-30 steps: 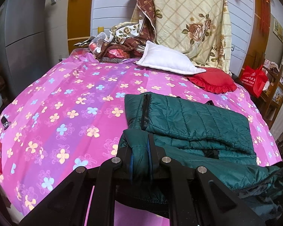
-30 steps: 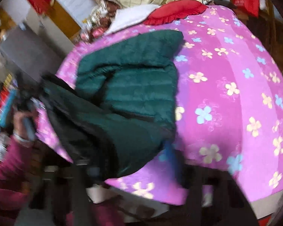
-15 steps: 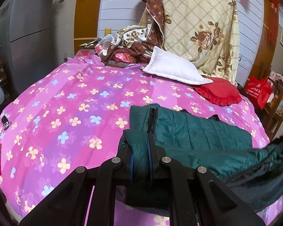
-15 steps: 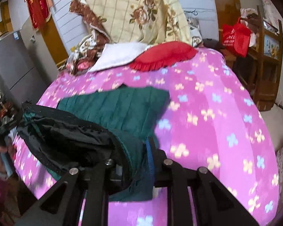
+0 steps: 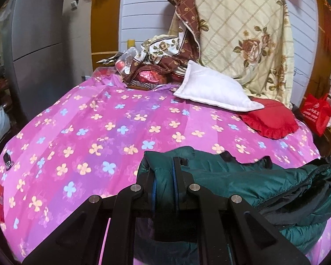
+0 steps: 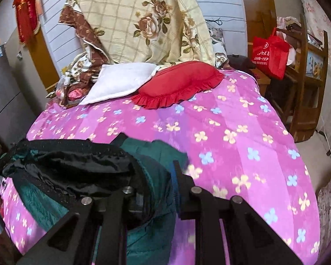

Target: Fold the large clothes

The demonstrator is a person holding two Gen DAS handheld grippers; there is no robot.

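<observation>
A dark green quilted jacket (image 5: 242, 176) with black lining is bunched at the near edge of a bed with a pink flowered sheet (image 5: 94, 137). My left gripper (image 5: 164, 176) is shut on a fold of the jacket at its left end. My right gripper (image 6: 158, 176) is shut on the jacket (image 6: 152, 161) at its right end, with the black lining (image 6: 72, 165) spilling to the left. The jacket is lifted off the sheet between the two grippers.
A white pillow (image 5: 214, 88) and a red ruffled cushion (image 5: 271, 119) lie at the far side of the bed. A cream floral quilt (image 5: 242, 33) hangs behind. A grey fridge (image 5: 33, 44) stands left. A red bag (image 6: 269, 55) and wooden shelf stand right.
Both grippers have lifted the jacket up and toward the near edge. The part that lay flat on the sheet is now gathered up; more bare sheet shows.
</observation>
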